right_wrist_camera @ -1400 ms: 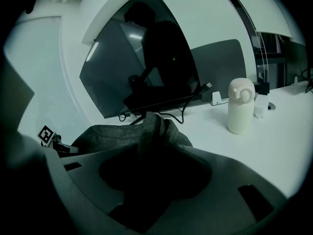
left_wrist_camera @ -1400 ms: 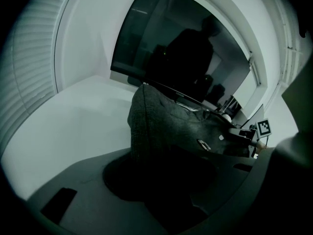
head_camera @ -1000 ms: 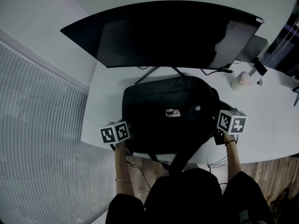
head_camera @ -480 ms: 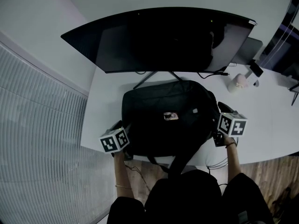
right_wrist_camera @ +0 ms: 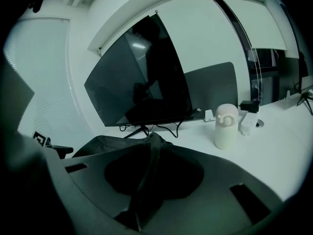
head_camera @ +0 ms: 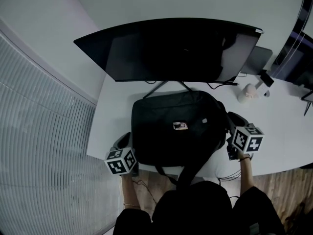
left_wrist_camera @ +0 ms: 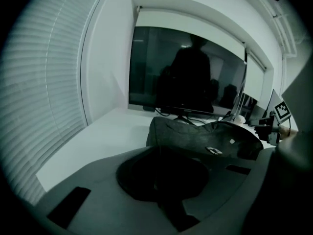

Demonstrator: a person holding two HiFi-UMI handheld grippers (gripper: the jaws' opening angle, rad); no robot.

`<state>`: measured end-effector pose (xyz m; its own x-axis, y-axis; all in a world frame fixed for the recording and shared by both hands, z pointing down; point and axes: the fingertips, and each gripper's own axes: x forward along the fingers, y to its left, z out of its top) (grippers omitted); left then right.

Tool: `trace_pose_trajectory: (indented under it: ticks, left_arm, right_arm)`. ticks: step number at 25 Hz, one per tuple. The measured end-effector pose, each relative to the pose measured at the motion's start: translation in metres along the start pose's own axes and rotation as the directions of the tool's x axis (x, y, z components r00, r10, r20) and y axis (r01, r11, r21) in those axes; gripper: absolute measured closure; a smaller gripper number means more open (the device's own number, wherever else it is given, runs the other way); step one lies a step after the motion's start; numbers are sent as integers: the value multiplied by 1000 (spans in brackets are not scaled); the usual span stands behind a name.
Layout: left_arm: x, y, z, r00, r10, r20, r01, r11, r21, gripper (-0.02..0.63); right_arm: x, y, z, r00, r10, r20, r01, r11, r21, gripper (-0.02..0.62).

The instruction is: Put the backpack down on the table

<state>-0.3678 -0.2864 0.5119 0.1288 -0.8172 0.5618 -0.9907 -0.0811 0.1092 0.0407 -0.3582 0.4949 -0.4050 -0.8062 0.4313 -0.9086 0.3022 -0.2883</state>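
Note:
The black backpack [head_camera: 178, 129] lies flat on the white table [head_camera: 112, 126] in front of the monitor, and one shoulder strap [head_camera: 193, 165] hangs over the near edge. My left gripper [head_camera: 124, 142] is off the bag's near left corner. In the left gripper view its jaws [left_wrist_camera: 159, 153] are shut with nothing between them, and the backpack [left_wrist_camera: 195, 133] lies just beyond. My right gripper [head_camera: 234, 119] is at the bag's right side. Its jaws [right_wrist_camera: 149, 155] are closing, with a dark backpack strap [right_wrist_camera: 146, 177] running between them up from the bag [right_wrist_camera: 105, 143].
A wide curved monitor [head_camera: 171, 48] on a stand fills the back of the table, with cables behind it. A white canister [head_camera: 247, 92] and small chargers stand at the right, and a grey panel [head_camera: 259, 60] stands behind them. Window blinds run along the left.
Both grippers have drawn back from the backpack's sides toward the person, the left one the farthest. The backpack has stayed flat on the table.

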Motion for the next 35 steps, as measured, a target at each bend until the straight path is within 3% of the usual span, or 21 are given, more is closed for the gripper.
trace_pose_trajectory:
  ticks: [4,12,26,35]
  left_arm:
    - [-13,-13,9,996,-48,73,46,999,28,584]
    - [-43,-30,29,983,-62,172,49,995,82,589]
    - [-103,-62,71,918,-86,388,34,990,139,591]
    - [-124,-70,75,888,-61,456,-3,990,138,591]
  right_arm:
    - [-8,10,8,999,17,29,-15,998,-53,569]
    - [-30,35,34,983,115,144,-103,991,-87,581]
    - [-78,78,79,930,217,297,-148,960,-238,581]
    - [-97,83,92,901,236,363,-145,954,-261,581]
